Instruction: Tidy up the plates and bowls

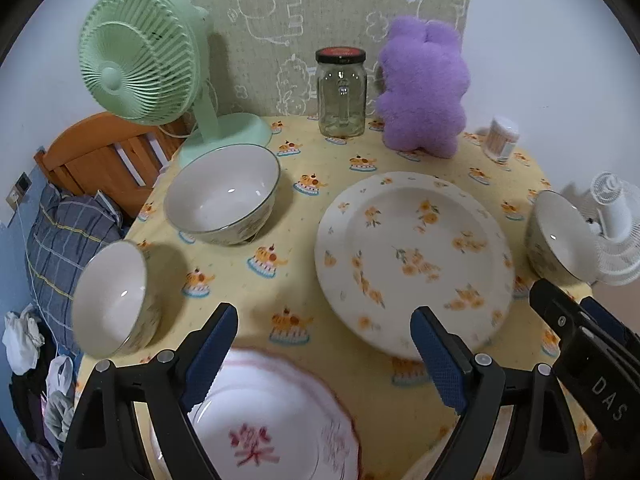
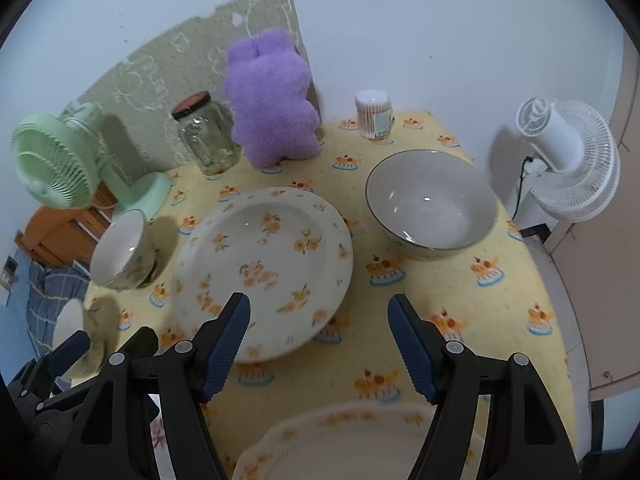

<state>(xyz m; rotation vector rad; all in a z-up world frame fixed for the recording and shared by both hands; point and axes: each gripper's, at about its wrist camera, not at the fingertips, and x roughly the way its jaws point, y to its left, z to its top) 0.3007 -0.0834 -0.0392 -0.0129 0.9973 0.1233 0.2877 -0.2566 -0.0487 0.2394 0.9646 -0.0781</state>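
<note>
Both claws wide apart, empty: left claw (image 1: 324, 354) above red-patterned plate (image 1: 264, 432), right claw (image 2: 319, 346) nearer orange-flowered plate (image 2: 262, 268), just ahead-left on bench (image 2: 460, 320).

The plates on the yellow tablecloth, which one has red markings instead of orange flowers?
The white plate with the red character and red rim, directly beneath the left gripper. The large round plate carries orange flowers.
</note>
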